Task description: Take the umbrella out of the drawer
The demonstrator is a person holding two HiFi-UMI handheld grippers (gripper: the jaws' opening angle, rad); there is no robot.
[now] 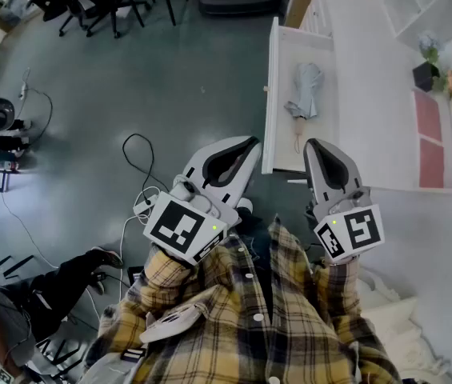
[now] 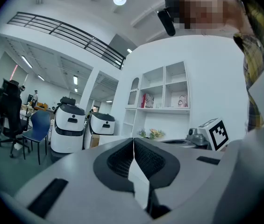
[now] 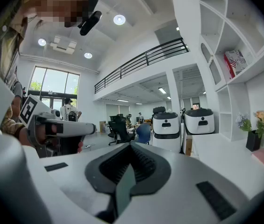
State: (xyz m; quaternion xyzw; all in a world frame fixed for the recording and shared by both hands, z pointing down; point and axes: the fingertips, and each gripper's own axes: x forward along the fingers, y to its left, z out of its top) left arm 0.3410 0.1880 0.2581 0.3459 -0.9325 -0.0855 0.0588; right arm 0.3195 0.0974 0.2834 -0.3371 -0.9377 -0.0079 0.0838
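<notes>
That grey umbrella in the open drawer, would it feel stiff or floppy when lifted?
Probably floppy outside: the umbrella shows grey fabric in loose folds. Likely stiff along its core, as it lies straight in the drawer. Folded short, so probably light.

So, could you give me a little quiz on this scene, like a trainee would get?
1. True or false: the umbrella lies in the open drawer.
2. The left gripper has its jaws: A) wide apart; B) together with nothing between them; C) closed on a cable.
3. Fill in: the jaws of the right gripper hold ____.

Key: 1 true; 2 B; 3 nothing.
</notes>
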